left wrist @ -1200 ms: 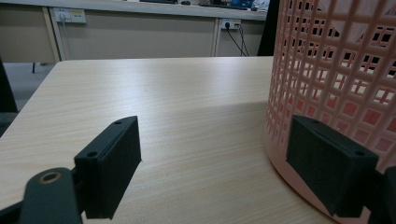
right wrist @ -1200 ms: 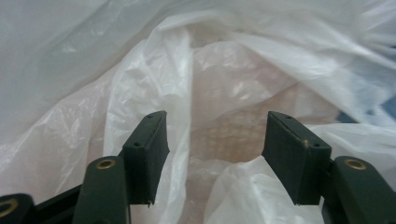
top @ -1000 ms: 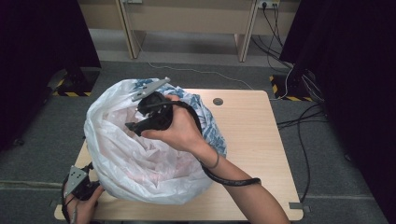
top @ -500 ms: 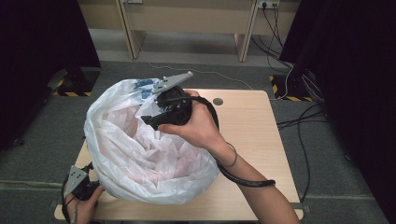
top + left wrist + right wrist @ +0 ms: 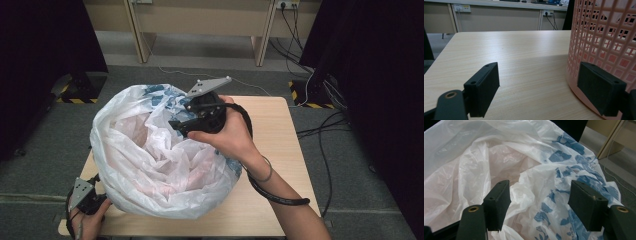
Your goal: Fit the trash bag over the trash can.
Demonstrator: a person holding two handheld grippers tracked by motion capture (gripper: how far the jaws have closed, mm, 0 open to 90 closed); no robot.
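A white plastic bag (image 5: 150, 160) with a blue print lines a pink lattice basket (image 5: 604, 37) standing on the wooden table (image 5: 280, 150). A person's right hand holds my right gripper (image 5: 176, 123) over the bag's far right rim, jaws pointing left into the opening. In the right gripper view that gripper (image 5: 540, 205) is open, and a crumpled fold of the bag (image 5: 536, 157) lies below and between the pads, apart from them. My left gripper (image 5: 92, 196) rests low at the table's near left corner. It is open (image 5: 539, 92), its right jaw close beside the basket wall.
Bare table top (image 5: 511, 50) stretches ahead of the left gripper. To the right of the bag the table has free room. Cables (image 5: 320, 125) run over the grey floor at the right. Desk legs (image 5: 260, 45) stand behind, with dark curtains on both sides.
My right gripper has moved rightward across the bag's opening toward its far right rim and risen slightly. The left gripper has stayed where it was.
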